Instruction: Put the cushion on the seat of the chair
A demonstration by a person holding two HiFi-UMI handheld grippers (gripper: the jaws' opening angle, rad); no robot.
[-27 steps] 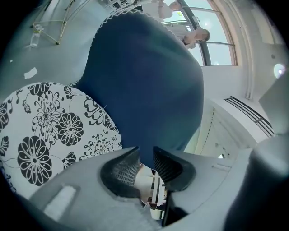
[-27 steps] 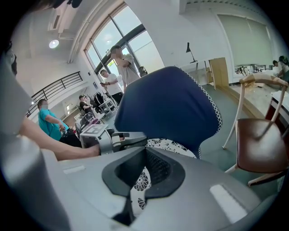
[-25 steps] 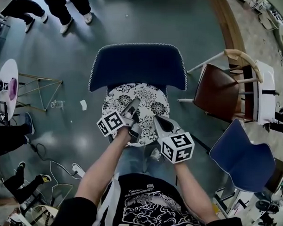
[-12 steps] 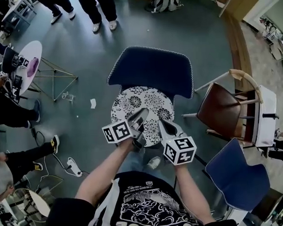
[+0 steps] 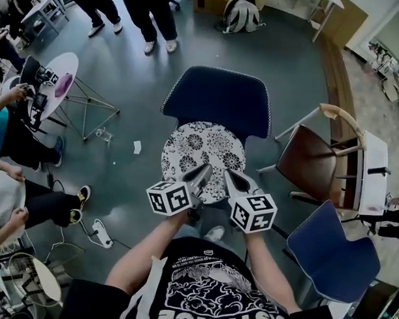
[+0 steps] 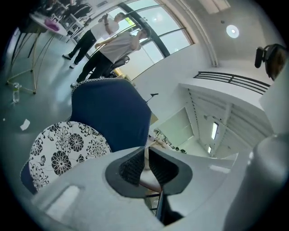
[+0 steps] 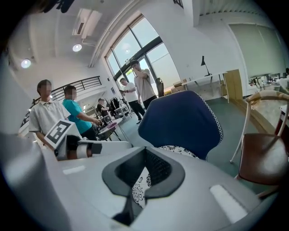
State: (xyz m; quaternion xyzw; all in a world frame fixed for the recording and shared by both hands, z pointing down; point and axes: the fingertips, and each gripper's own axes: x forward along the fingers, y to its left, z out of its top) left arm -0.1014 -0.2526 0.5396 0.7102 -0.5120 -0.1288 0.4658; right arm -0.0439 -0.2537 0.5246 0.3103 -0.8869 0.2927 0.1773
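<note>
A round white cushion with black flowers lies flat on the seat of the dark blue chair. Both grippers hang above its near edge and touch nothing. My left gripper has its jaws closing, with only a thin slit left and nothing between them. In the left gripper view the left gripper points past the cushion at the chair back. My right gripper is shut and empty. The right gripper view has the right gripper aimed at the chair, with a sliver of cushion below the backrest.
A brown wooden chair stands to the right and another blue chair at the lower right. A round white table on a tripod is at the left, with people around it. Cables and a power strip lie on the floor.
Both grippers have risen off the cushion and drawn back toward the person. The left jaws have narrowed from wide open to a slit. The cushion stays on the seat.
</note>
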